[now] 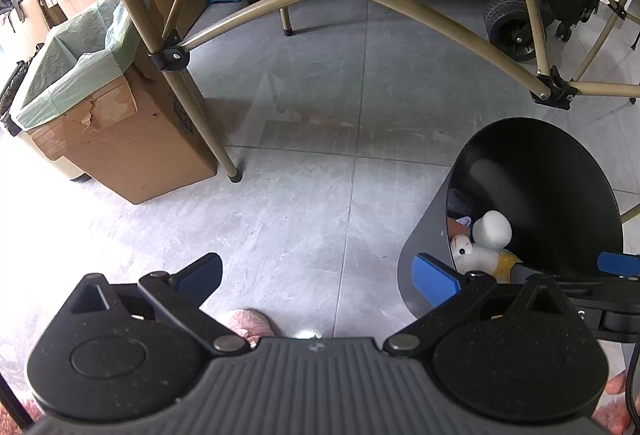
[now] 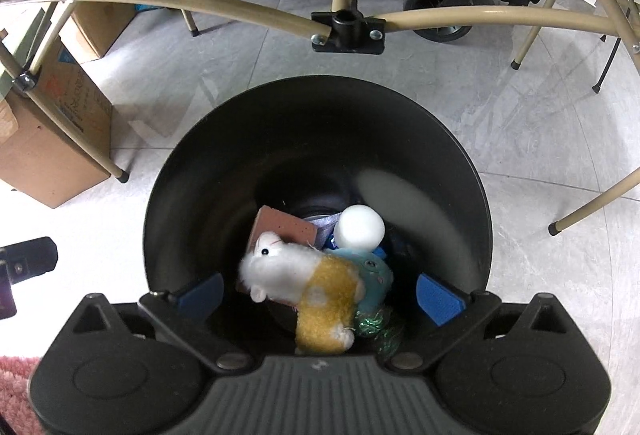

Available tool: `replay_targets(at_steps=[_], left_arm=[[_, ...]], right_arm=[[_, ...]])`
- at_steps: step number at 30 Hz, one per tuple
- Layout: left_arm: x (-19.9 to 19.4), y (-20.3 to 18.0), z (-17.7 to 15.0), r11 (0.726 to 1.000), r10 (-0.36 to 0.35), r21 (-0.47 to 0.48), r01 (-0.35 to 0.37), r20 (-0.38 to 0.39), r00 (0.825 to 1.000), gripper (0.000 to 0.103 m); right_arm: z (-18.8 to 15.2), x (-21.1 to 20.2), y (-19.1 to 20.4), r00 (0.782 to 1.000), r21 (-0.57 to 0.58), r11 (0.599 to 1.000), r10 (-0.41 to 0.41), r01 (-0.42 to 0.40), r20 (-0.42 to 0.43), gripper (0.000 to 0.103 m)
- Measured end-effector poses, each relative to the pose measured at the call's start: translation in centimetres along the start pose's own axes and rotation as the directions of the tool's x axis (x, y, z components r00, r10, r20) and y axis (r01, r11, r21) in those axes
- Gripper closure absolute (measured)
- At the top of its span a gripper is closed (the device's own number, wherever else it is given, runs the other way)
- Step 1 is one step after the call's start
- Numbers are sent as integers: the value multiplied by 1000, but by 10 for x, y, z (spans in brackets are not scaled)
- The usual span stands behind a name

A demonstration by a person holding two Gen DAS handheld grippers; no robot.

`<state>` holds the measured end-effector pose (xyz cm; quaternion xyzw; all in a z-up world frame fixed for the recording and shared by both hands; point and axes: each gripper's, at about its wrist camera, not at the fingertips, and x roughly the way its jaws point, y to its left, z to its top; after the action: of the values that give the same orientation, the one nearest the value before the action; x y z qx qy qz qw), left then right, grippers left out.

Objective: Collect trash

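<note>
A black round bin [image 2: 192, 171] stands on the grey tiled floor, and my right gripper [image 2: 318, 295] hangs wide open right over its mouth. Inside the bin lie a white and yellow plush animal [image 2: 308, 279], a white rounded object [image 2: 360, 227], a brown block [image 2: 284, 225], a teal soft toy [image 2: 374, 271] and green shiny scraps [image 2: 376, 323]. The plush lies between the blue pads but they do not touch it. In the left wrist view the same bin [image 1: 560, 171] is at the right, and my left gripper [image 1: 320, 275] stands open over bare floor, holding nothing.
A cardboard box [image 1: 132, 139] lined with a green bag stands at the left. Tan folding-table legs [image 1: 208, 131] and cross bars [image 2: 200, 1] span the floor behind the bin. A black wheeled cart [image 2: 436, 1] sits at the back. A pink fluffy thing [image 1: 250, 321] lies under the left gripper.
</note>
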<state>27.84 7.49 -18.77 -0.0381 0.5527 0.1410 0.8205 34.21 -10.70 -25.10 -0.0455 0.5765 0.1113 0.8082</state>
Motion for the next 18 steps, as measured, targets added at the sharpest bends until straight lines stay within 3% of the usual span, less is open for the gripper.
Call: replay_targets(at_steps=[12,18], left_arm=[[-15,-3,0,999,-34,-22,35,29,999,0],[-38,-9,-5,998,-53,-20,55,93,994,0]], right_arm=[[-6,-23,-10,999,8,1000,21,-21,44,0],[-19,-53,-21,994,0,999,42,-42,102,0]])
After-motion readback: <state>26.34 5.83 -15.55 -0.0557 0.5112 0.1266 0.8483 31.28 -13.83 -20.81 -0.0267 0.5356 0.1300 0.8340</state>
